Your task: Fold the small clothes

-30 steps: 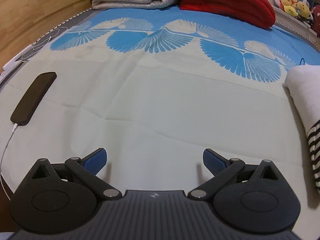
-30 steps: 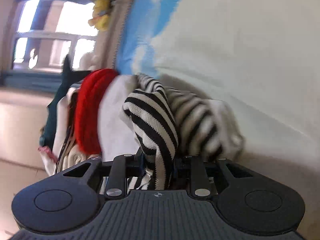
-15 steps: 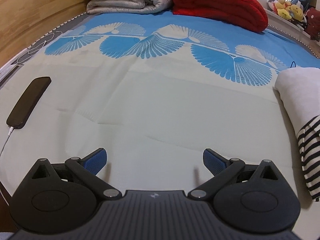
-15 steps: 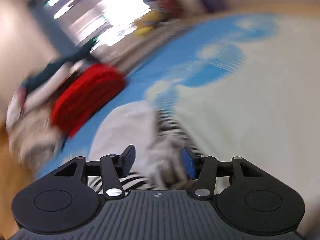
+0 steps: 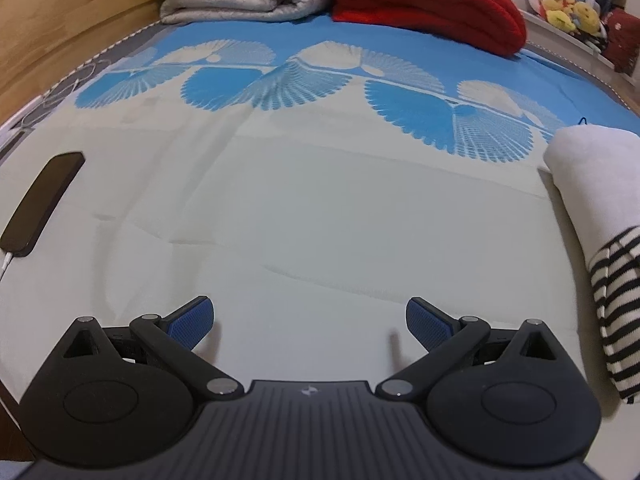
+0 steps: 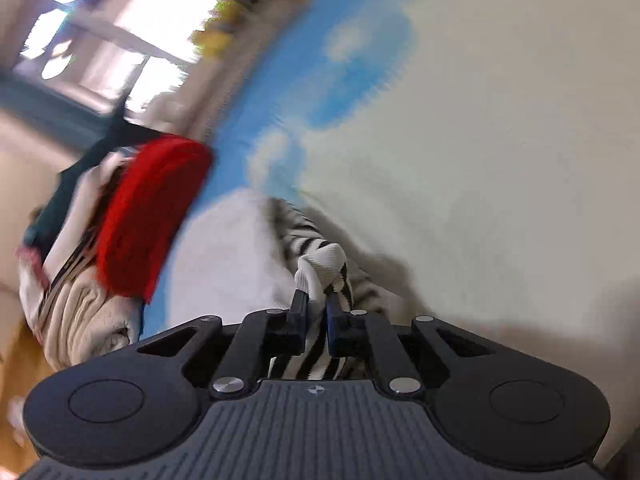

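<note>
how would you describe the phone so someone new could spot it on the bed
Start at the wooden headboard side of the bed with the blue fan-patterned sheet. Along that left edge lies a flat black phone, a white charging cable plugged into its near end. It is the only dark, hard, slim thing; everything else there is cloth.

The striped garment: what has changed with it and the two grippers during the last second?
The right gripper let go of the striped garment for a moment, with its jaws apart half a second ago, and its jaws are closing again, pinching a white and striped fold. Its view also swung and tilted. The left gripper stayed open over the bedsheet, holding nothing; the phone did not move.
</note>
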